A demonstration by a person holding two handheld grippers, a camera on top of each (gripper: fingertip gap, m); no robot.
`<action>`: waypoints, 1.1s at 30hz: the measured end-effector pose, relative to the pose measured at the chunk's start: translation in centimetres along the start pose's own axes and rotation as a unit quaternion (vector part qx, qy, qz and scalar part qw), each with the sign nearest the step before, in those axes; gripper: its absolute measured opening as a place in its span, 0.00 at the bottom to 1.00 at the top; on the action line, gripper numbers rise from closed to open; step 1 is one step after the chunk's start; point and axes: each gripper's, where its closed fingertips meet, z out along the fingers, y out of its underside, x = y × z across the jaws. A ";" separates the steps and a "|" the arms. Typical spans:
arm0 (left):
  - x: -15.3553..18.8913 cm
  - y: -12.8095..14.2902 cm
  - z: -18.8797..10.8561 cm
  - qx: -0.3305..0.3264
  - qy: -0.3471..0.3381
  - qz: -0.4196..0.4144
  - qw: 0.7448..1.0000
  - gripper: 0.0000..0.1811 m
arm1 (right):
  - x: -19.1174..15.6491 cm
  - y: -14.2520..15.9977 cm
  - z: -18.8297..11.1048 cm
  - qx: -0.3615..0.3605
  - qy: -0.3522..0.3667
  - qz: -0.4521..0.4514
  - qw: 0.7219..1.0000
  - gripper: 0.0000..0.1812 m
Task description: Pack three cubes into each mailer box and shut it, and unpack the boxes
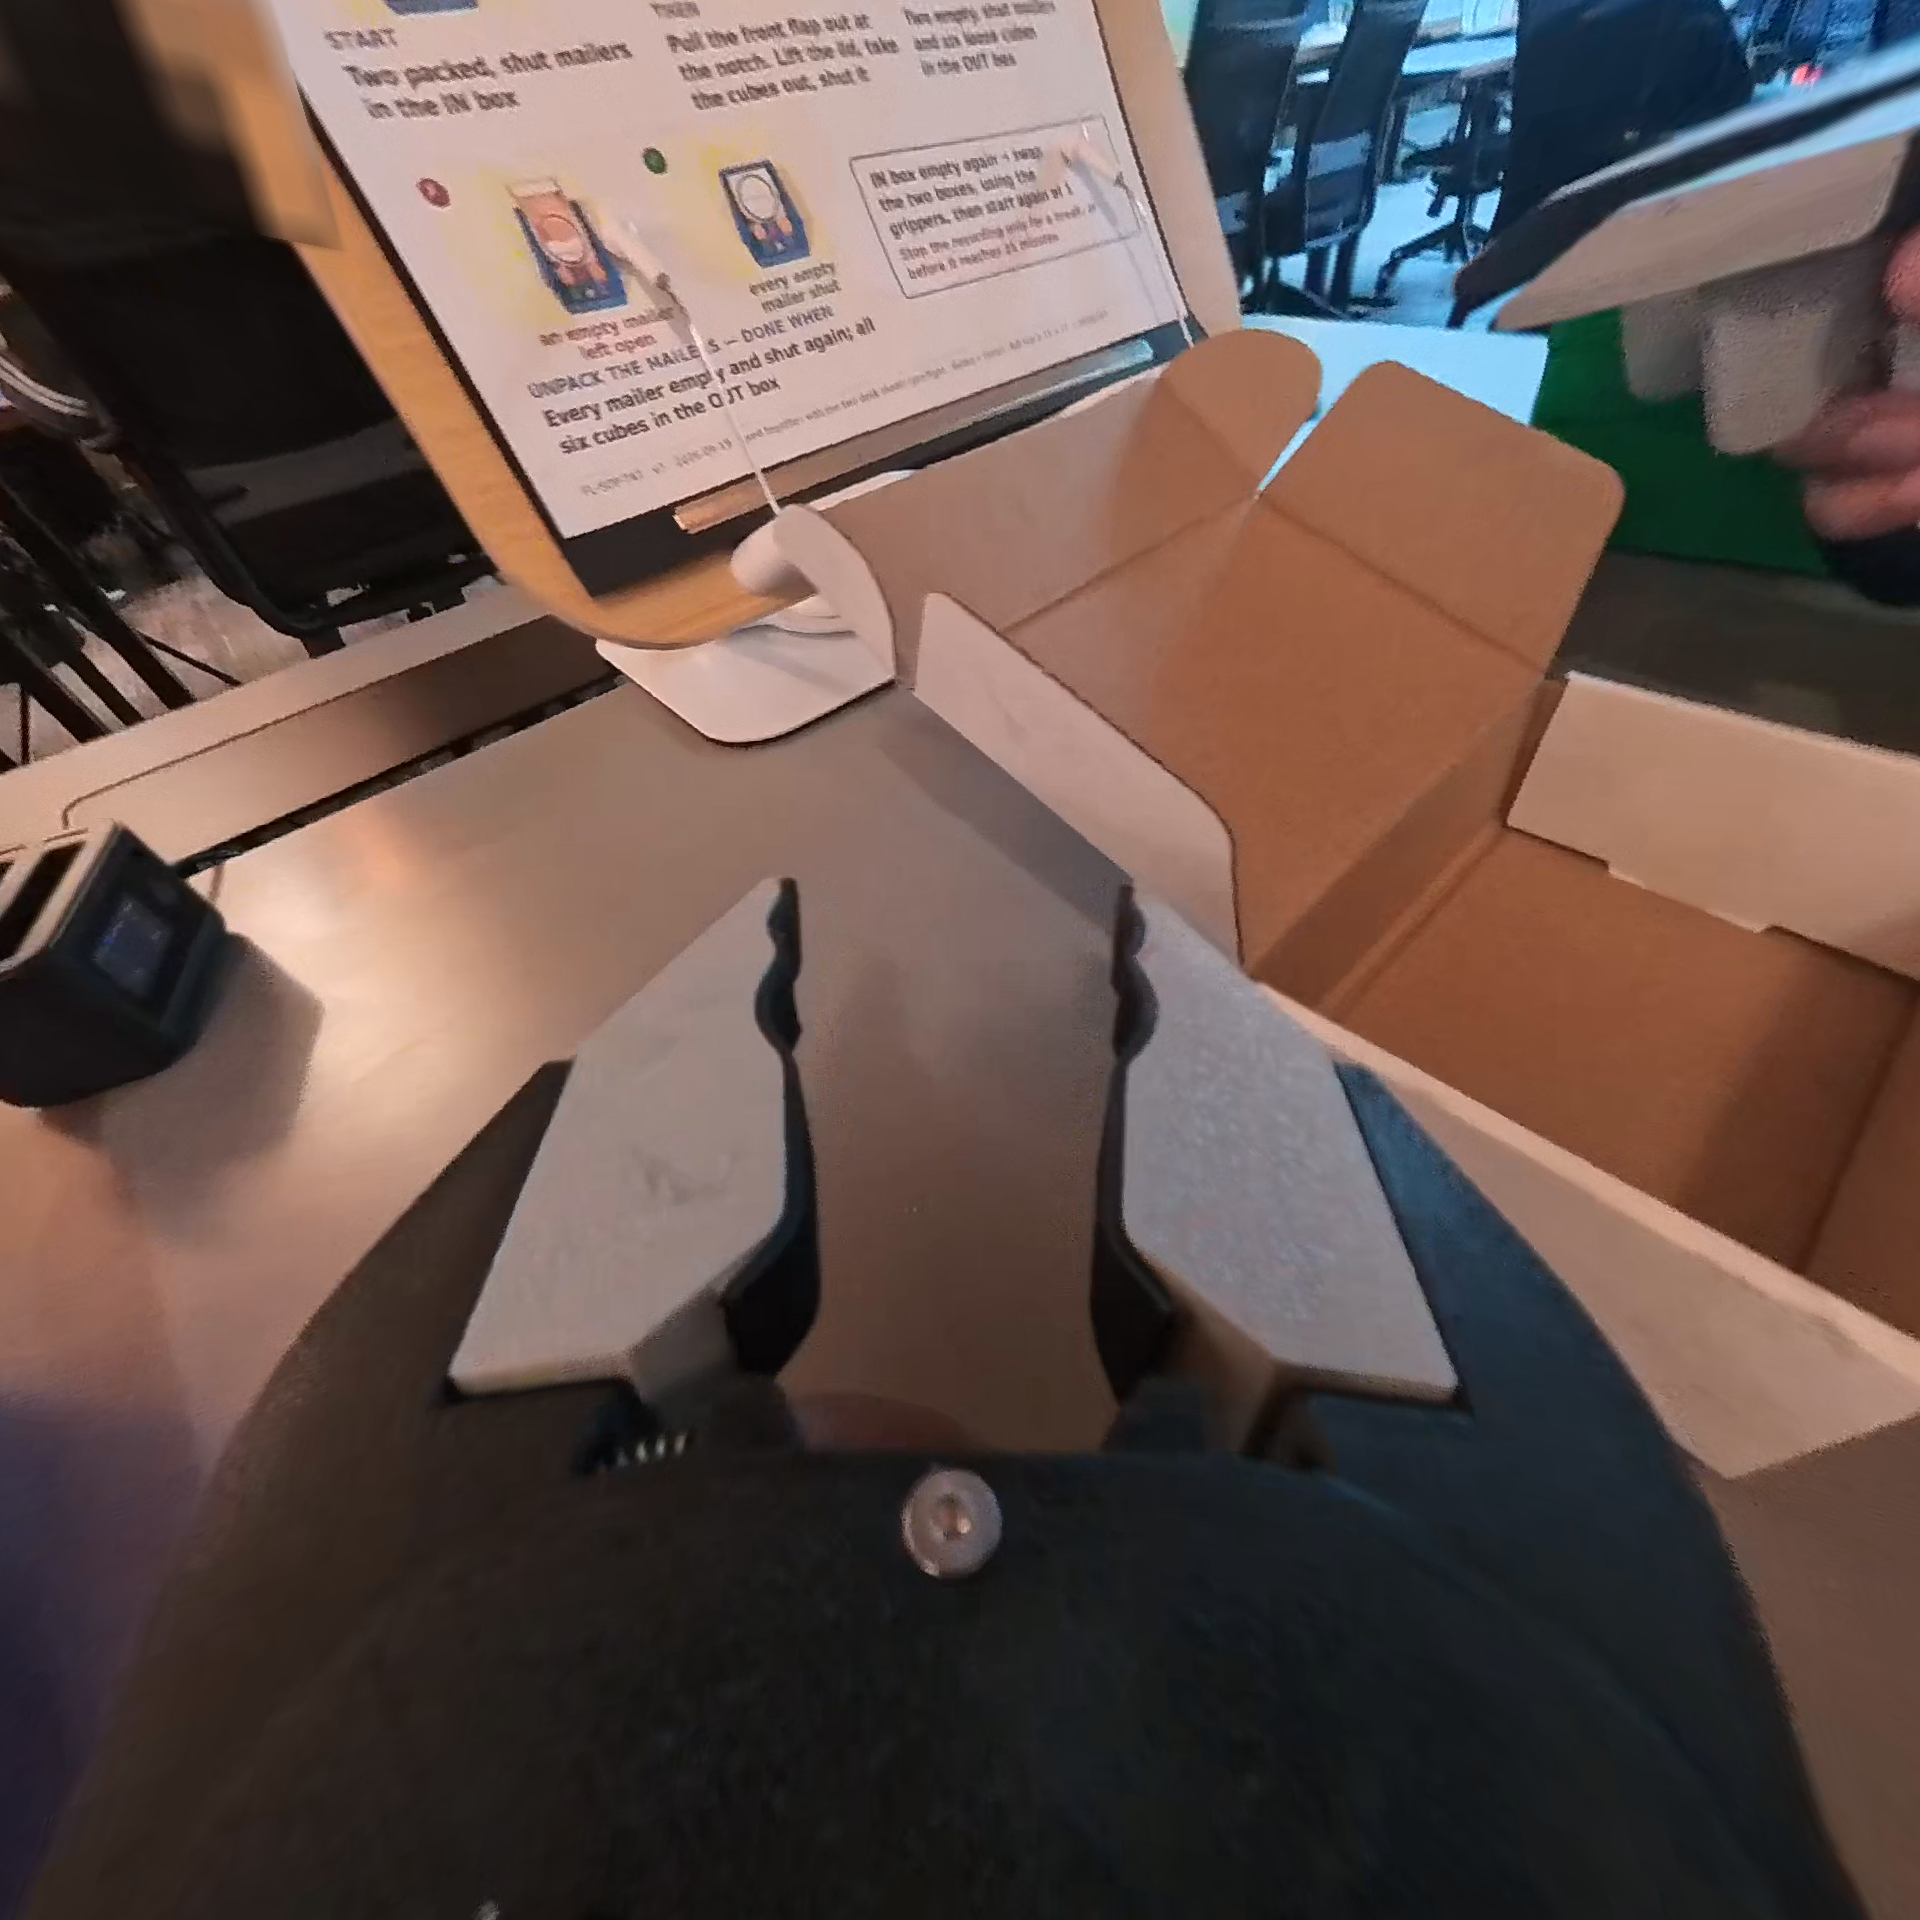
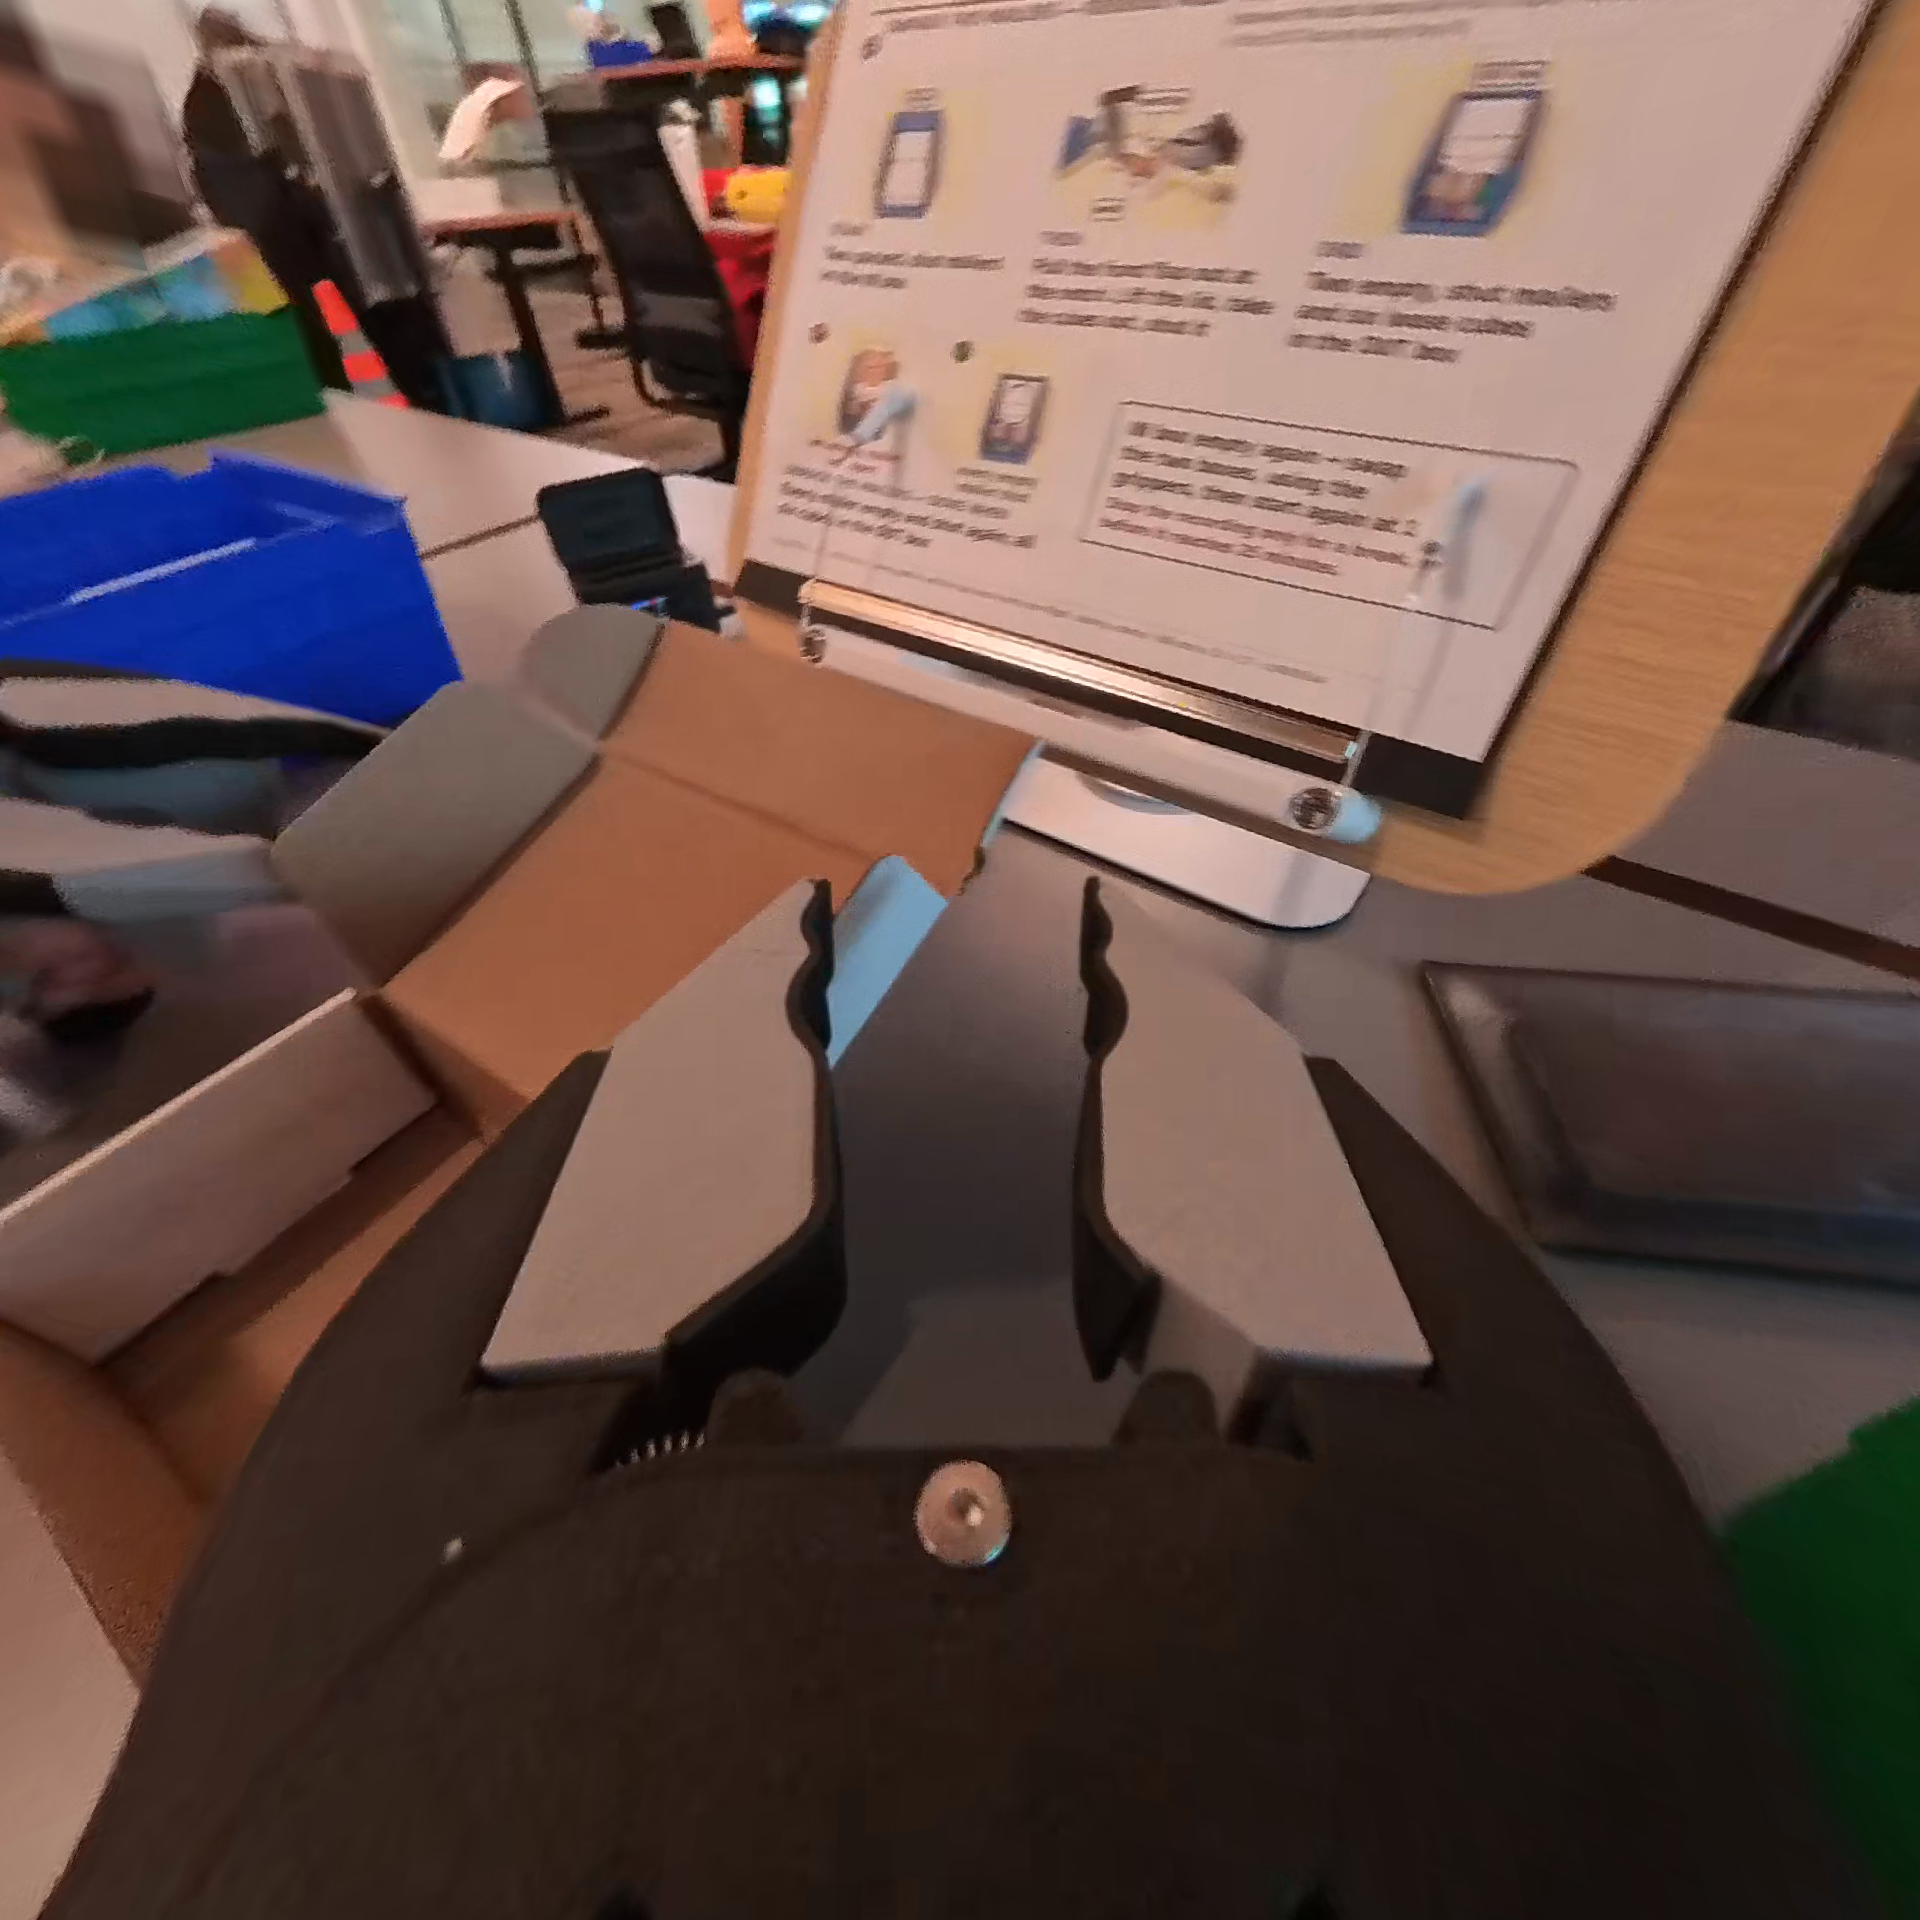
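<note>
One white cardboard mailer box with a brown inside [image 1: 1621, 1049] sits open on the grey table [image 1: 520, 935], just right of my left gripper [image 1: 956, 914]; its lid stands up with two rounded side flaps [image 1: 1236, 416] spread. What I can see of its inside shows no cubes; the rest is out of frame. Same box in the right wrist view [image 2: 665, 831], left of my right gripper [image 2: 956, 904], lid laid back toward the stand. Cubes counted: zero in either view. My left gripper: fingers parted about halfway, nothing between them, only bare table under the gap; its right finger [image 1: 1236, 1122] overlaps the box's near wall in the view, contact cannot be told. My right gripper: released too, gap a bit narrower, nothing held; its left finger [image 2: 717, 1091] lies over the box flap edge in the view, touching or not unclear. Far right in the left wrist view, a blurred second cardboard piece [image 1: 1704, 218] is up in the air by a hand [image 1: 1870, 457]; what it is cannot be told. One wooden document stand with a printed instruction sheet [image 2: 1195, 364] behind the box. One blue plastic bin [image 2: 208, 592] far left, one small black device [image 1: 94, 977] on the table, one dark tray [image 2: 1704, 1112] to the right.
</note>
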 end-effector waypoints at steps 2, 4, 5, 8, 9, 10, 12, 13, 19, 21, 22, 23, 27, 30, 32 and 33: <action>-0.2 0.1 0.0 0.000 0.004 -0.024 1.000 0.37 | 0.7 0.2 0.1 0.001 0.007 0.027 1.000 0.27; -0.2 0.4 0.1 -0.008 0.012 -0.044 0.999 0.39 | 0.9 0.6 0.3 -0.008 0.006 0.040 0.999 0.29; -0.1 0.5 0.1 -0.011 0.019 -0.048 0.999 0.39 | 1.1 0.8 0.5 -0.011 0.010 0.040 0.999 0.29; 0.3 0.4 0.1 -0.008 0.034 -0.059 0.998 0.38 | 1.6 1.4 0.9 -0.020 0.032 0.024 0.999 0.31; 0.3 0.3 0.0 -0.003 0.036 -0.060 0.998 0.38 | 1.8 1.5 1.0 -0.021 0.043 0.020 0.999 0.31; 0.3 0.2 0.0 -0.001 0.036 -0.059 0.998 0.38 | 2.1 1.6 1.0 -0.023 0.051 0.016 0.998 0.32; 0.1 0.2 -0.1 0.000 0.031 -0.058 0.998 0.38 | 2.4 1.7 1.1 -0.022 0.060 0.016 0.998 0.34; 0.1 0.2 -0.1 0.001 0.031 -0.059 0.998 0.38 | 2.7 1.7 1.1 -0.019 0.067 0.018 0.997 0.34; 1.3 0.7 -0.3 -0.010 0.072 -0.082 0.994 0.35 | 3.9 3.1 1.7 -0.031 0.081 0.041 0.995 0.36; 1.6 0.6 -0.8 -0.003 0.078 -0.091 0.993 0.35 | 4.3 3.7 2.0 -0.040 0.088 0.039 0.995 0.36; 1.7 0.6 -1.2 0.000 0.074 -0.093 0.993 0.34 | 4.5 4.0 2.0 -0.044 0.092 0.032 0.994 0.35; 1.6 0.7 -1.6 0.000 0.060 -0.093 0.994 0.33 | 4.6 4.2 2.1 -0.047 0.096 0.024 0.994 0.34; 3.0 0.9 -3.5 -0.022 0.029 -0.089 0.995 0.34 | 4.9 4.8 2.3 -0.058 0.103 0.013 0.993 0.34; 4.0 -1.5 -6.5 -0.005 0.027 -0.092 0.995 0.33 | 4.7 4.8 2.5 -0.056 0.092 0.025 0.994 0.33; 3.5 -4.0 -9.3 0.019 0.019 -0.093 0.995 0.33 | 4.6 4.8 2.5 -0.055 0.088 0.028 0.994 0.33; 2.7 -5.1 -10.7 0.021 0.008 -0.086 0.996 0.33 | 4.6 4.7 2.4 -0.053 0.088 0.029 0.994 0.33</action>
